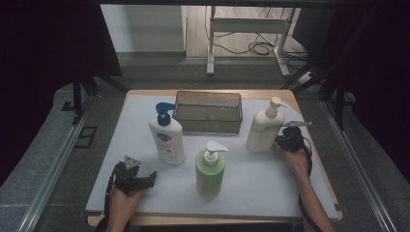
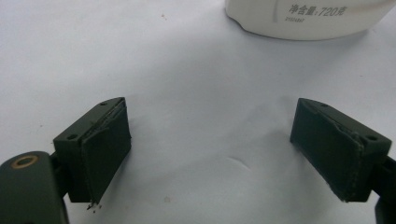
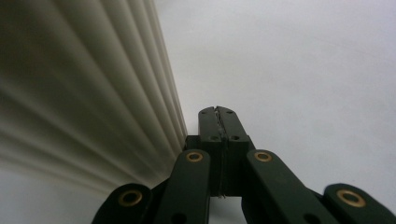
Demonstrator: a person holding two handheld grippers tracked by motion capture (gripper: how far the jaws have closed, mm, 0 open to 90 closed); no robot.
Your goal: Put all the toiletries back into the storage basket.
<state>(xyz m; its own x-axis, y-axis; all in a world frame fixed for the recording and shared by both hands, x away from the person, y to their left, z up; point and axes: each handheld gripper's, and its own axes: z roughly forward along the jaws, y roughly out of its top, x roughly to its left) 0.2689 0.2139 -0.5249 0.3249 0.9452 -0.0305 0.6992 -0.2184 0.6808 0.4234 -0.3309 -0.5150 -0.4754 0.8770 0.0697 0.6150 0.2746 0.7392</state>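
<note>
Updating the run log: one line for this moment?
left gripper: open, empty | right gripper: shut, beside cream bottle | basket: empty

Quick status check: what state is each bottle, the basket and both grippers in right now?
Cream bottle: upright, beside right gripper.
Blue-pump bottle: upright.
Green bottle: upright.
Mesh basket: empty.
Left gripper: open, nothing between fingers.
Right gripper: shut, empty.

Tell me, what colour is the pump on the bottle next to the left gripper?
Blue; the pump shows best in the high view.
</note>
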